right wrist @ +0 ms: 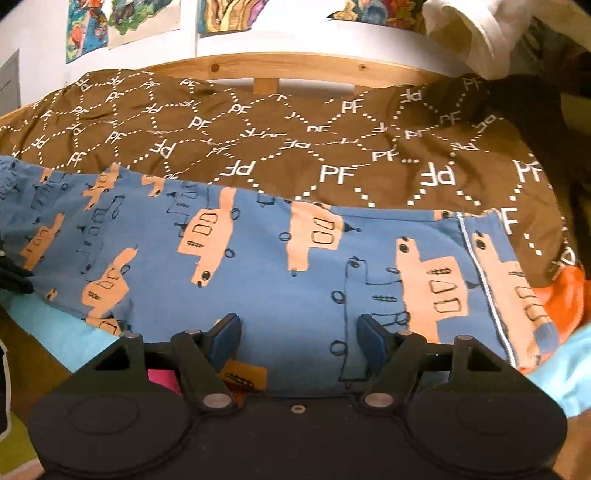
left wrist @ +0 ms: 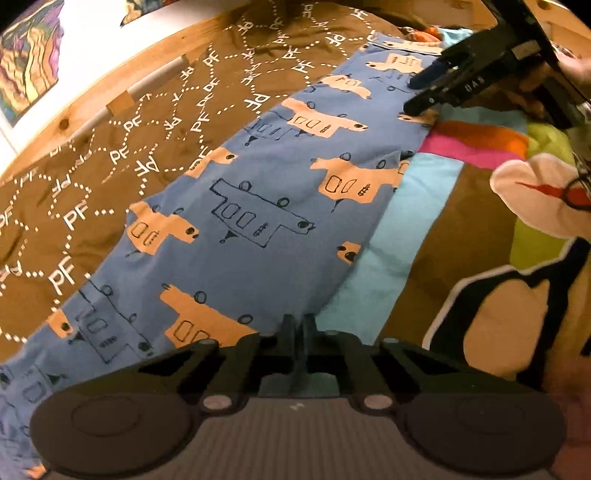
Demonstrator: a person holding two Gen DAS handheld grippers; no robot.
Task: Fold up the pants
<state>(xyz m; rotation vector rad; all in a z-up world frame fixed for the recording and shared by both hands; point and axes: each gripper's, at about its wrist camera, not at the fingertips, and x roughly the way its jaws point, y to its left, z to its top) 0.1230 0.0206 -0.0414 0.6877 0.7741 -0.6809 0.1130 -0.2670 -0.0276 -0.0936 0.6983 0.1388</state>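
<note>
Blue pants (right wrist: 280, 266) are pinched by closed left tongs (left wrist: 298, 325); right tongs (right wrist: 298, 332) are held open, hem hidden beneath.

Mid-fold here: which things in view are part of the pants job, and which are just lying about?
Part of the job:
- blue printed pants, laid out flat
- left gripper, closed at the pants' edge
- right gripper, open over the pants

Just lying about:
- brown PF blanket
- colourful cover under the pants
- wooden bed rail
- wall pictures
- white cloth
</note>
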